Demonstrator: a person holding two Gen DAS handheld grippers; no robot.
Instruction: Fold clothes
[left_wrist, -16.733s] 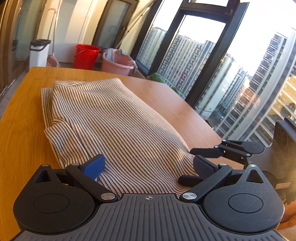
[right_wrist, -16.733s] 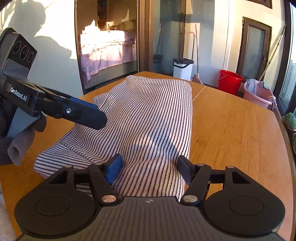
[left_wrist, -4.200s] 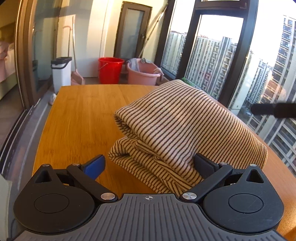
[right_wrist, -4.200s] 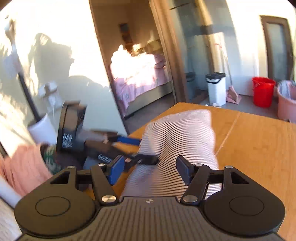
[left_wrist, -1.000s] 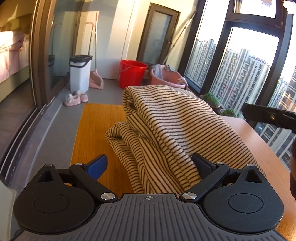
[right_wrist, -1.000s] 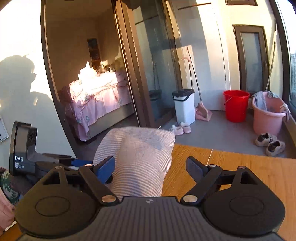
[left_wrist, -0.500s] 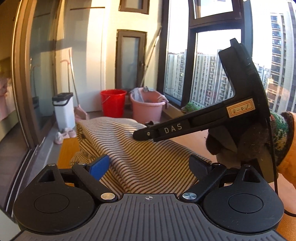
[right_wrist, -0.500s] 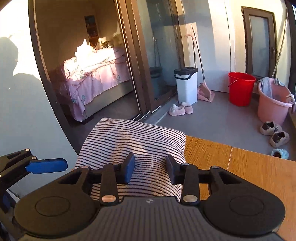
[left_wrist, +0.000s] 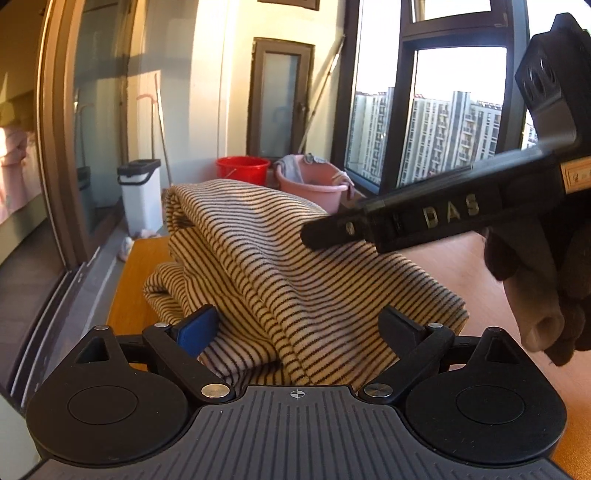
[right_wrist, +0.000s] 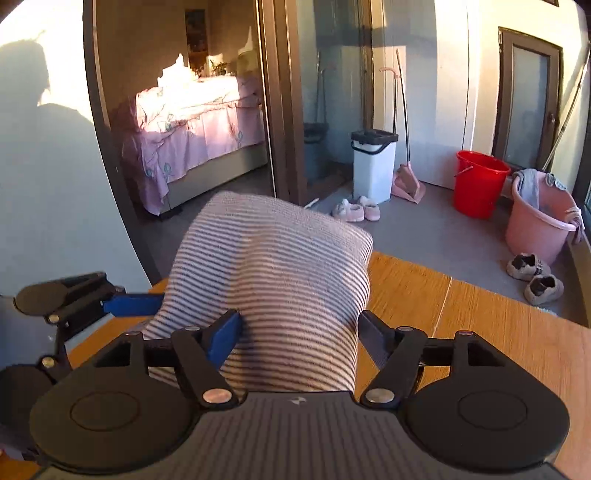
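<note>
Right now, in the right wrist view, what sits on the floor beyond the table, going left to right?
White bin → pink dustpan → red bucket → pink basin. The pink slippers lie in front of the bin and dustpan, so I leave them out of the order.

The only lettering that reads is "DAS", in raised pale capitals along the side of the right gripper (left_wrist: 328, 230), seen from the left wrist, above and to the right of the left jaws. A tan label (left_wrist: 576, 173) further back on that body carries marks too blurred to read.
</note>
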